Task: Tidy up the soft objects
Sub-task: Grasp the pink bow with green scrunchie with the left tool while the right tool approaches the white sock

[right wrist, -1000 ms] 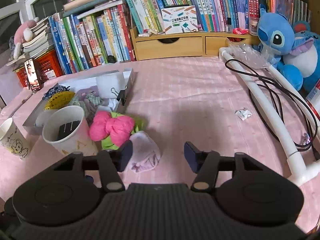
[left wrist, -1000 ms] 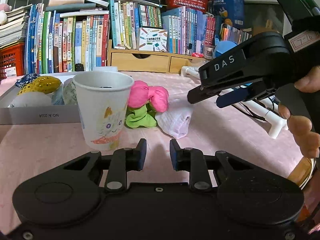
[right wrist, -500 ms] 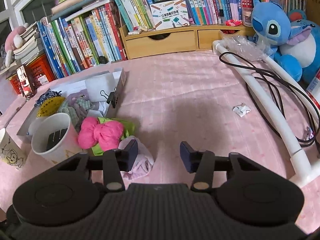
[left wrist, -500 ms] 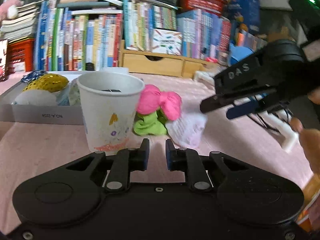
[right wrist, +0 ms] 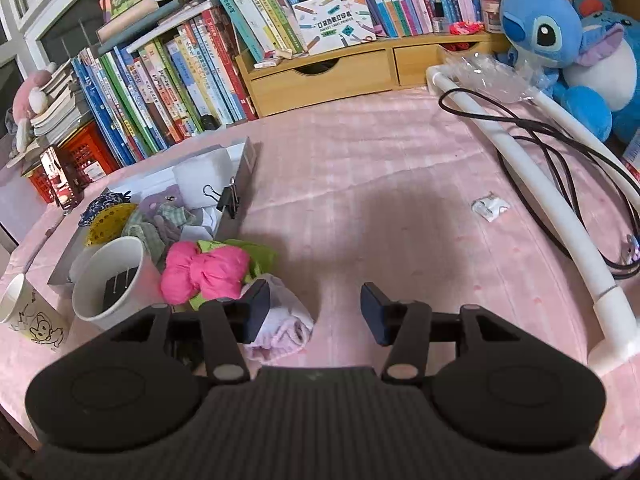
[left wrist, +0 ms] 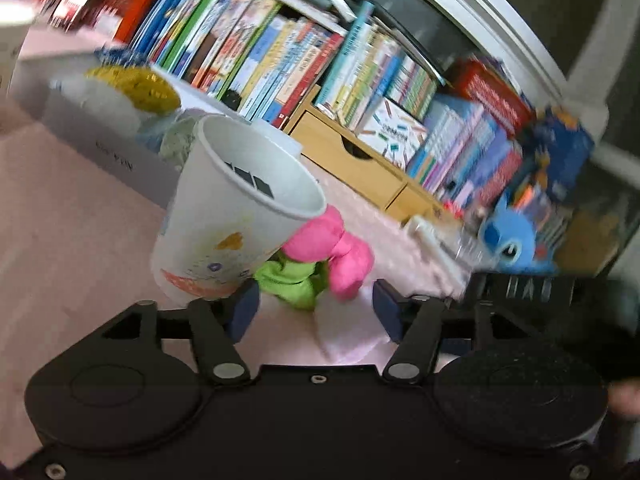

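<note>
A small heap of soft things lies on the pink worktop [right wrist: 400, 208]: a pink bundle [right wrist: 206, 270] on top of green cloth [right wrist: 262, 254], with a pale sock [right wrist: 286, 328] just in front, all beside a white paper cup [right wrist: 110, 282] that has black clips inside. Behind them a grey box [right wrist: 246, 160] holds more cloth pieces and a yellow mesh item [right wrist: 106, 220].

The right gripper [right wrist: 314, 312] hangs low over the worktop, released, fingers wide apart — its left finger sits right over the sock, the other over bare pink cover.

The left gripper [left wrist: 314, 312] is rolled well to one side, so its blurred view shows the cup [left wrist: 236, 216] and bookshelf slanting. It too is released, jaws wide, pointing at the pink bundle [left wrist: 332, 250] and green cloth [left wrist: 290, 284] — nothing between the fingers. A second cup [right wrist: 30, 316] stands at the worktop's left edge, and a blue plush [right wrist: 560, 40] sits at the far right by the books.
</note>
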A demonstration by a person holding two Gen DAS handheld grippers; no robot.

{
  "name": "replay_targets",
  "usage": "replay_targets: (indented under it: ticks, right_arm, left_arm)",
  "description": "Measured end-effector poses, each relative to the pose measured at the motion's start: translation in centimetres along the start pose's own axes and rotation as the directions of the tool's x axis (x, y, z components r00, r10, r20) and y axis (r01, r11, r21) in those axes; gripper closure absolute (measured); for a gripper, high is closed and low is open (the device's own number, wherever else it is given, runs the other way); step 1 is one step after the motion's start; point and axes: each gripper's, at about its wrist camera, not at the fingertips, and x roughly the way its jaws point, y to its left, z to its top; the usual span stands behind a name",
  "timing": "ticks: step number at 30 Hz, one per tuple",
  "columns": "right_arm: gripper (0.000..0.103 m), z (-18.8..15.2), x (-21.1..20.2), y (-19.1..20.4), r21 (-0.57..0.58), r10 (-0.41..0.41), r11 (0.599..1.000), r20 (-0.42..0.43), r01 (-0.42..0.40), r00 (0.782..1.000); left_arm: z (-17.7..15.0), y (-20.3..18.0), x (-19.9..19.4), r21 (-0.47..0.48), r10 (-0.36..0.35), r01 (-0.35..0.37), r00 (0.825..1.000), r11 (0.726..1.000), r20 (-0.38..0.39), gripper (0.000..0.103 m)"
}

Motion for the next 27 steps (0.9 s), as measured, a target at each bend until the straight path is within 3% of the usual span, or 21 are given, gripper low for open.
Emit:
replay_targets:
  ticks: [4,6,9,11,13,16,27]
  right_arm:
    - [0.037,-0.1,-0.4,-1.1,0.029,-0.007,1.0,0.012,0.007,1.0]
    - [0.037,-0.2,-0.8,-1.7,0.041,-0.011,0.999,0.016,0.011,1.0]
    - [0.037,-0.5,-1.2,-2.5,0.049,-0.023,0.999,0.019,0.022,1.0]
    - [0.037,-0.6,-1.4,-2.9,0.057,-0.029,0.998,0.02,0.028,0.999]
    - [0.037,-0.7,-1.5,-3.2,0.064,-0.032,0.997,0.018,0.031,0.999]
    - [0.037,-0.8,-1.5,-3.3,0.063,-0.029,0.998,0.011,0.028,1.0]
    - [0.037,-1.1,-1.3,-3.1,0.068,-0.008,0.998,0.011,0.007,1.0]
  left_arm:
    - [0.7,0.5,0.9,-0.161,-0.015,0.016,1.0,0.987,0.006,0.027]
    - [1.0,0.6,1.5,-0.236,-0.01,0.008,1.0,0.972,-0.004,0.027]
    - [1.3,0.7,2.5,-0.309,0.013,-0.018,1.0,0.951,-0.018,0.032]
    - [1.3,0.8,2.9,-0.359,0.046,-0.051,0.999,0.932,-0.023,0.053]
    - [1.3,0.9,3.2,-0.395,0.058,-0.063,0.998,0.916,-0.025,0.058]
    - [1.3,0.8,3.3,-0.382,0.032,-0.032,0.999,0.924,-0.007,0.081]
    - [1.4,0.2,-0.1,-0.19,-0.043,0.036,0.998,0.981,-0.036,0.086]
